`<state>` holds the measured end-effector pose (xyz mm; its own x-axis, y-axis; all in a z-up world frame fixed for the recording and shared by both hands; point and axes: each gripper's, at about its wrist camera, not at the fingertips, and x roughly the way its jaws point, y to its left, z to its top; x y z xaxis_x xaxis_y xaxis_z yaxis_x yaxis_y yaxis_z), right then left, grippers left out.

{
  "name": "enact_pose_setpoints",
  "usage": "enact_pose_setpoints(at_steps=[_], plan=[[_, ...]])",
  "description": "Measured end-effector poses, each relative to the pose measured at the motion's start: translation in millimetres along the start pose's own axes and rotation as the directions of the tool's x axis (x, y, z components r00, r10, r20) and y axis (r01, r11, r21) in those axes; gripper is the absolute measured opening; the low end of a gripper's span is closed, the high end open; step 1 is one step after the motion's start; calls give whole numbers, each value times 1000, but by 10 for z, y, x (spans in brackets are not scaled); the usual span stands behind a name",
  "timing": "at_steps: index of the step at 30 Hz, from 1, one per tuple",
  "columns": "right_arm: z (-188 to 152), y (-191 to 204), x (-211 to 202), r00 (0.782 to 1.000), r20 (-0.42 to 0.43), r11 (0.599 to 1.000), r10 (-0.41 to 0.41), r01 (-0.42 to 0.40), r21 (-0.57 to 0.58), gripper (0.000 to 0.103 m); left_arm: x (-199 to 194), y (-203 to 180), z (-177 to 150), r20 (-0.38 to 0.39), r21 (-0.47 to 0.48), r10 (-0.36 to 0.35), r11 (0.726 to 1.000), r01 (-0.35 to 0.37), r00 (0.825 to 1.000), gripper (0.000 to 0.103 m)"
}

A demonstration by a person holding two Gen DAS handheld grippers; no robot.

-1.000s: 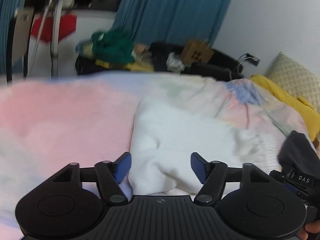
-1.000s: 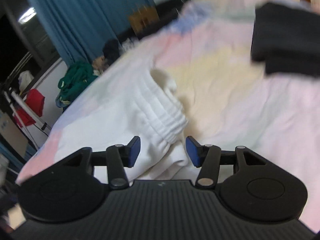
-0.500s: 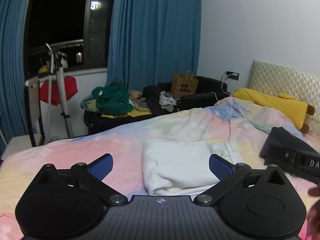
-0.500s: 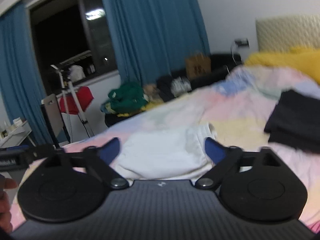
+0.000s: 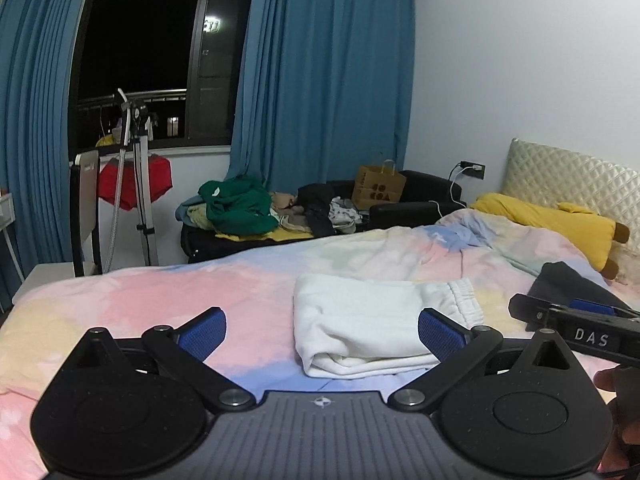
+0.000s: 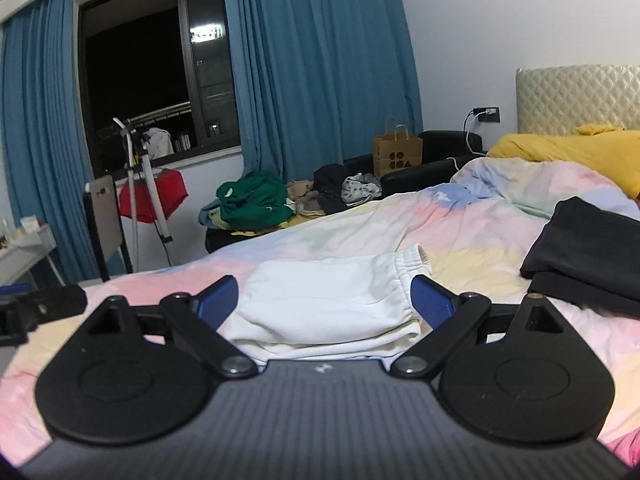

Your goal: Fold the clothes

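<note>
Lying across the bed is a pastel duvet [image 5: 168,300], with blue curtains [image 5: 320,80], a dark window and a clothes-strewn sofa [image 5: 400,208] sitting behind. Both tools are hanging wide open above it, left tool [image 5: 322,330] and right tool [image 6: 324,298], gripping nothing. Folded white sweatpants [image 5: 360,320] are lying mid-bed, long axis running left-right, waistband [image 6: 412,260] pointing toward the folded black garment [image 6: 592,256].

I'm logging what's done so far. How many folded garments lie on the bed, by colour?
White: 1, the folded white garment on the pastel duvet
Black: 1, the folded black garment
Total: 2
Both hand-held grippers are open and hold nothing.
</note>
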<state>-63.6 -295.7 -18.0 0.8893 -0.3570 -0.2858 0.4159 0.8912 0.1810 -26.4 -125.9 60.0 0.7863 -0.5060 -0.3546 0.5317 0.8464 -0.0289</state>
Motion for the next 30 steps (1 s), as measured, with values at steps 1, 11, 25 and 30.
enact_pose_setpoints(at_steps=[1,11,25,30], plan=[[-36,5,21,1000,0,1000,-6,6,-3,94,20,6,-23,-2,5,12,1000,-11,1000,103],[-283,3,173,999,-40,999,-35,34,-22,94,214,57,-164,-44,10,43,999,-43,998,102],[-414,-79,167,997,-54,999,-51,52,13,94,314,114,-300,-75,-8,42,999,-42,996,103],[-432,-21,165,997,-53,998,-57,56,-19,94,278,159,-275,-63,-11,54,998,-54,997,103]])
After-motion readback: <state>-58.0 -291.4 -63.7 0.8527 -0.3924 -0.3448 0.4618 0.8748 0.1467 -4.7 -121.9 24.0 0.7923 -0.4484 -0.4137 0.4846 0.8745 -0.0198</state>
